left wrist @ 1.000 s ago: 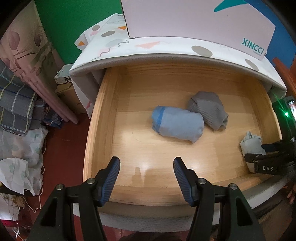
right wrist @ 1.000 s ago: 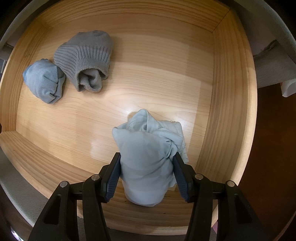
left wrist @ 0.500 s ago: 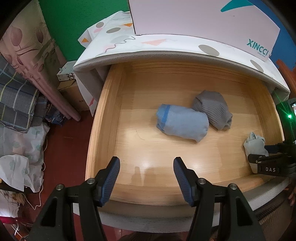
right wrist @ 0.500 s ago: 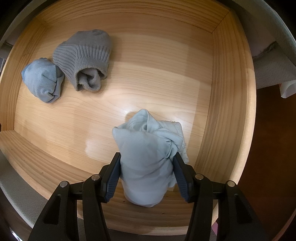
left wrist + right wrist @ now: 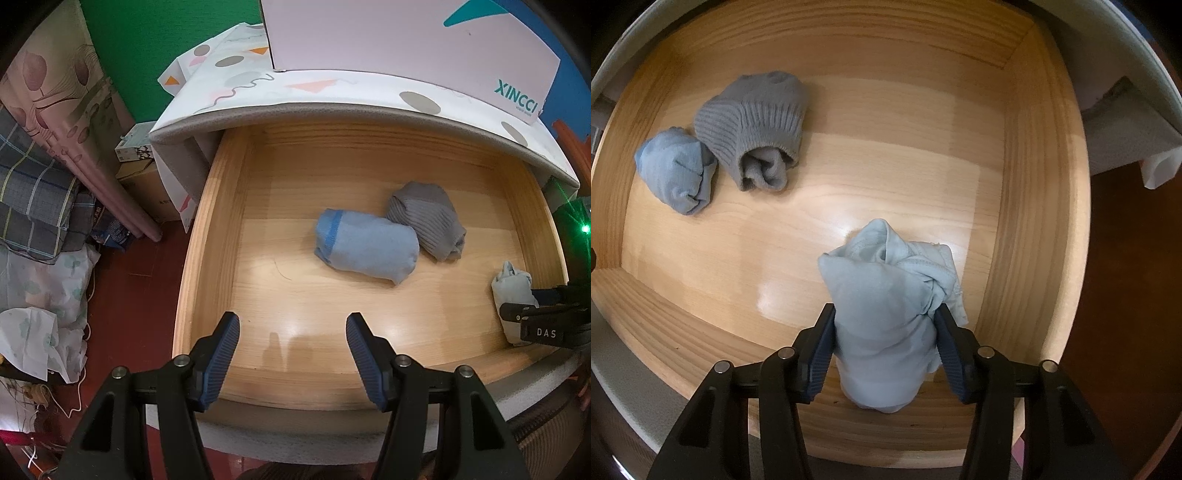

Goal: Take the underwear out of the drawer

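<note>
The wooden drawer point(image 5: 207, 240) stands pulled out with three rolled garments on its floor. My right gripper point(image 5: 885, 312) points straight down at the front right corner. Its jaws are closing on a pale blue rolled underwear point(image 5: 886, 314), and both pads press into its sides. From the left wrist view the same bundle point(image 5: 511, 284) shows at the far right. A blue roll point(image 5: 365, 251) and a grey ribbed roll point(image 5: 428, 221) lie side by side mid-drawer, untouched. My left gripper point(image 5: 292, 321) hovers open over the drawer's front edge with nothing between its fingers.
A white patterned top point(image 5: 295, 96) overhangs the drawer's back, with a pale box point(image 5: 406, 48) on it. Left of the drawer are cardboard boxes point(image 5: 144, 184), stacked bedding point(image 5: 33, 206) and bags on a red floor. The drawer's right wall point(image 5: 1027, 221) lies close to my right gripper.
The right jaws have narrowed a little and squeeze the pale blue bundle more tightly. The left gripper stays open and in about the same place.
</note>
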A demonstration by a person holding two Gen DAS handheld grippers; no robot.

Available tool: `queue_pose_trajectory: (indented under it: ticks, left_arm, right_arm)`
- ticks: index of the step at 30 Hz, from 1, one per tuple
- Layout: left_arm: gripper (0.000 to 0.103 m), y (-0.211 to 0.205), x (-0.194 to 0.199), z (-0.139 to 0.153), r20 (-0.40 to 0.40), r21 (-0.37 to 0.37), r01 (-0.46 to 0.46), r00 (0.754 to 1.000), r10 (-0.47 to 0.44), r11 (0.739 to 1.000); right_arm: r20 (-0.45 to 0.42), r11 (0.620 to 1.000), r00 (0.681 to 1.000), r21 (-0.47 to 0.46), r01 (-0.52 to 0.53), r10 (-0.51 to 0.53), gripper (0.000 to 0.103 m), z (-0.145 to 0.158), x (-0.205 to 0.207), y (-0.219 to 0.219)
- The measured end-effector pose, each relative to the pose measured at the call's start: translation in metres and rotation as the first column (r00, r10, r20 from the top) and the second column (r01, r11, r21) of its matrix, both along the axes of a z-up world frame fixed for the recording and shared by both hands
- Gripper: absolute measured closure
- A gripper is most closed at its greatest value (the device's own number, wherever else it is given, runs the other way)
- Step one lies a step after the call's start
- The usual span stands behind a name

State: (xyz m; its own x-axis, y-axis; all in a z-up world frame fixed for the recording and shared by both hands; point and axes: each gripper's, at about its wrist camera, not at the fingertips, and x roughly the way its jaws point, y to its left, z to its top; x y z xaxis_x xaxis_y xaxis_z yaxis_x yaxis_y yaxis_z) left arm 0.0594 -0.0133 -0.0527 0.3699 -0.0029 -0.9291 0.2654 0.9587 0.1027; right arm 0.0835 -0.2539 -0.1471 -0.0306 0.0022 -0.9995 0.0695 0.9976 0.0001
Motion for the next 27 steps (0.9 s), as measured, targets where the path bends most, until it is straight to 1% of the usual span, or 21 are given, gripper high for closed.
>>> queue_pose_trajectory:
  ticks: [8,14,20,24,27]
  left_arm:
    - [0.041,0.002,0.0,0.001,0.002,-0.01,0.0,1.0,0.0,1.0]
    - [0.041,0.004,0.001,0.001,0.003,-0.019,-0.005,1.0,0.005,1.0]
    - [0.041,0.005,0.001,0.002,0.008,-0.024,-0.009,1.0,0.009,1.0]
    - [0.041,0.006,0.001,0.002,0.012,-0.024,-0.01,1.0,0.01,1.0]
    - [0.041,0.006,0.001,0.001,0.007,-0.024,-0.013,1.0,0.013,1.0]
  right_arm:
    - [0.049,1.0,0.998,0.017,0.026,-0.026,0.058,0.01,-0.004,-0.002]
    - [0.131,0.998,0.99,0.04,0.041,-0.046,0.059,0.028,-0.006,-0.006]
    - [0.23,0.997,0.971,0.042,0.065,-0.073,0.059,0.05,-0.013,-0.011]
    - [0.301,0.996,0.95,0.044,0.076,-0.085,0.059,0.068,-0.017,-0.012]
    - [0.333,0.995,0.939,0.054,0.078,-0.091,0.059,0.08,-0.02,-0.011]
